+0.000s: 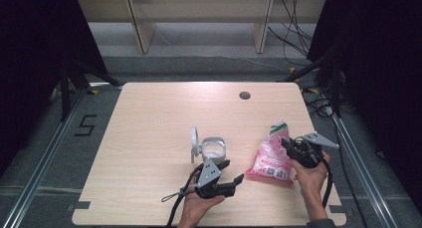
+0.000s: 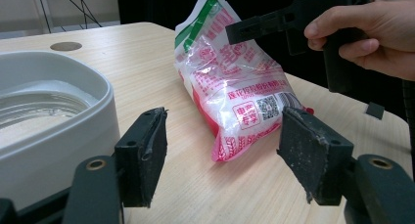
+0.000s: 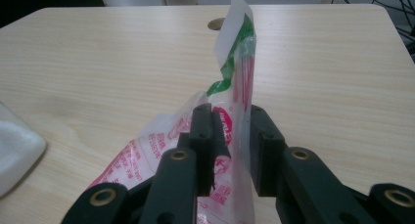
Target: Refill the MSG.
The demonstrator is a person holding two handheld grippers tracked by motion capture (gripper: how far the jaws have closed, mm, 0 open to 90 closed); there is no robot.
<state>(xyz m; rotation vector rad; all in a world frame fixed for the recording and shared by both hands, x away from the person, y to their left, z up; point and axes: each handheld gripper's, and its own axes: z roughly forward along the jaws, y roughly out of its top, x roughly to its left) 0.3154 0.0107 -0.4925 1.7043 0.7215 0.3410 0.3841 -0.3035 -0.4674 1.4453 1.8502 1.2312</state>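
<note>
A pink-and-white printed plastic bag (image 1: 271,156) with a green top edge lies on the table at the right. My right gripper (image 1: 287,144) is at the bag's upper part. In the right gripper view the bag's thin top (image 3: 237,62) stands up between the jaws of my right gripper (image 3: 231,119), which are slightly apart and not pressing it. My left gripper (image 1: 233,172) rests near the front edge, left of the bag. It is wide open with nothing held. The bag (image 2: 235,87) lies beyond my left gripper (image 2: 225,136).
A white rounded container (image 1: 214,148) with its lid (image 1: 195,141) raised stands mid-table, just behind the left gripper, and its wall (image 2: 58,101) is close at that gripper's left. A round cable hole (image 1: 244,95) sits at the table's (image 1: 159,118) far side.
</note>
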